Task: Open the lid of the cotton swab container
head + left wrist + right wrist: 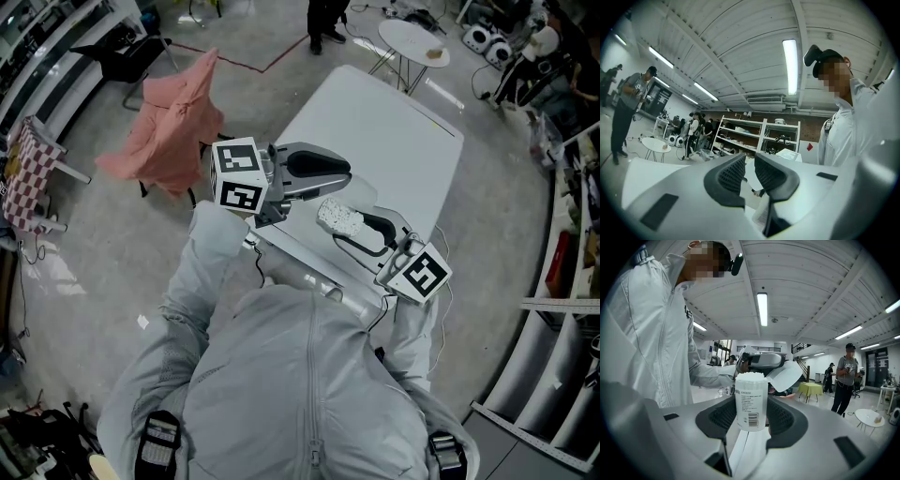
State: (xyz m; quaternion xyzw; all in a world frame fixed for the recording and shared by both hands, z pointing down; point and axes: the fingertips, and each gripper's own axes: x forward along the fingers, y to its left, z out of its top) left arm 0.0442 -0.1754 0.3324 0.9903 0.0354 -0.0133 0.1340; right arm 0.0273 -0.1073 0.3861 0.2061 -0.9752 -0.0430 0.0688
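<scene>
R hand-held gripper (pixel 751 420) is clamping the cotton swab container (pixel 751 397), swab tips up, above the bench (pixel 394 141). L hand-held gripper (pixel 749 169) is pinching the lid (pixel 786 376), already off, just beside the rim. Best approach, imo: holding R level & easing the lid clear w/o knocking swabs.

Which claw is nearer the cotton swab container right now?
Right. The right claw grips the cotton swab container itself. The left claw sits just beyond the container's open top, holding the lid.
</scene>
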